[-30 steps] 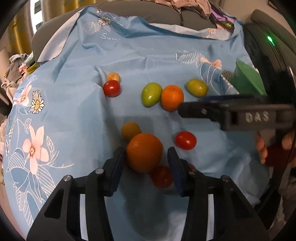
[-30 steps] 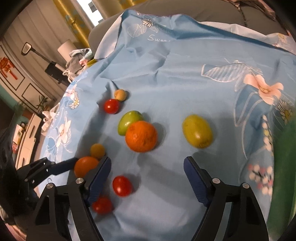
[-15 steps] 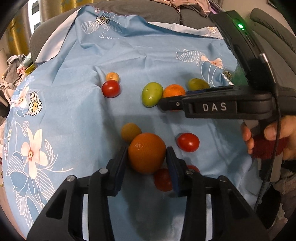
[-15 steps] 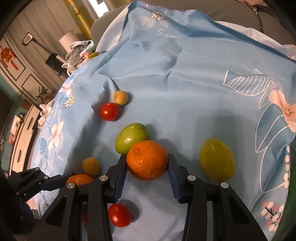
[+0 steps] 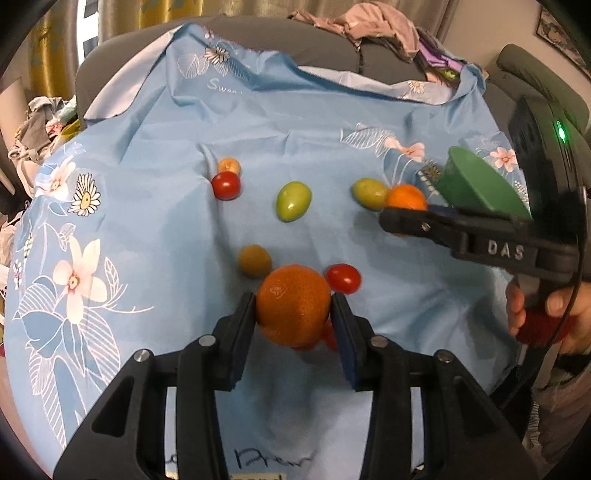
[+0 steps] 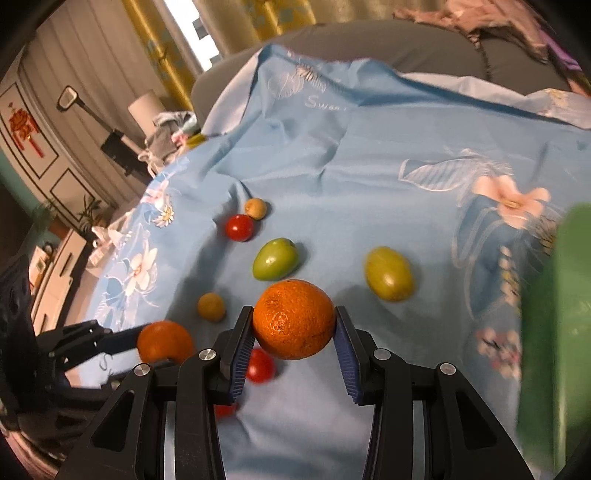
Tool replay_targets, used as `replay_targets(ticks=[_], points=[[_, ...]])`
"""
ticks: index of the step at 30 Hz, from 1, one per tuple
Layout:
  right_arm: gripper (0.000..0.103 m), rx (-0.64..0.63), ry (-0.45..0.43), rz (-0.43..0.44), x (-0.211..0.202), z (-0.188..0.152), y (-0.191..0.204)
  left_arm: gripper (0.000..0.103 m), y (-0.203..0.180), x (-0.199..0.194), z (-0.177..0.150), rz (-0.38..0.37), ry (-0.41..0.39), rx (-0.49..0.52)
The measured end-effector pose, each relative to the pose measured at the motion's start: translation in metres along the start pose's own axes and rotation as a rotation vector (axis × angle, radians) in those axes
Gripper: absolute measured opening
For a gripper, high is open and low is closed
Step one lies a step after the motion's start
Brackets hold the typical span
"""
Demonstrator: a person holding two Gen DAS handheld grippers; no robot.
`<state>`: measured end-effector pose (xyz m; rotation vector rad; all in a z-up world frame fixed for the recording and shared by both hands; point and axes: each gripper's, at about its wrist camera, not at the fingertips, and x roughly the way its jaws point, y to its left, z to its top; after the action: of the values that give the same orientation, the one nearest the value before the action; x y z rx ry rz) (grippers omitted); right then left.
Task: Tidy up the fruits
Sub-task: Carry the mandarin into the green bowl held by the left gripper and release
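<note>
Left gripper (image 5: 293, 314): fingers clenched on an orange (image 5: 293, 308), near centre.
Right gripper (image 6: 293, 334): just closed around another orange (image 6: 293, 319).
Advice: lift straight, hold steady, carry toward green bowl (image 5: 480, 184), far right.

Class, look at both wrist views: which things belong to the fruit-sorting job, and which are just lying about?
Part of the job:
- two oranges, one clamped in each tool
- red tomatoes
- green fruits
- small yellow fruits
- green container, probably the destination

Just lying about:
- floral blue cloth
- heaped clothes
- paper roll
</note>
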<state>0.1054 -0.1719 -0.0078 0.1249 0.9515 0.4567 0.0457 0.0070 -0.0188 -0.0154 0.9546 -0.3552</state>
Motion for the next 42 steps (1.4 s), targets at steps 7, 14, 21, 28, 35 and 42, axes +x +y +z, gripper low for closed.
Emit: replay_targets(ticks=[7, 14, 21, 28, 35, 42], points=[[0.044, 0.042, -0.056, -0.010, -0.037, -0.023, -0.011, 0.041, -0.020, -0.020, 0.007, -0.022, -0.038, 0.025], [0.044, 0.071, -0.153, -0.031, -0.082, -0.031, -0.024, 0.041, -0.055, -0.029, 0.022, -0.058, -0.064, 0.084], [0.044, 0.103, -0.239, -0.069, -0.117, -0.034, -0.046, 0.041, -0.098, -0.029, 0.044, -0.102, -0.091, 0.167], [0.044, 0.155, -0.294, -0.134, -0.139, -0.040, -0.076, 0.041, -0.144, -0.013, 0.070, -0.159, -0.089, 0.254], [0.044, 0.211, -0.312, -0.203, -0.148, -0.048, -0.107, 0.041, -0.191, 0.015, 0.091, -0.225, -0.069, 0.330], [0.044, 0.230, -0.298, -0.296, -0.147, -0.053, -0.126, 0.041, -0.217, 0.050, 0.099, -0.237, -0.018, 0.370]])
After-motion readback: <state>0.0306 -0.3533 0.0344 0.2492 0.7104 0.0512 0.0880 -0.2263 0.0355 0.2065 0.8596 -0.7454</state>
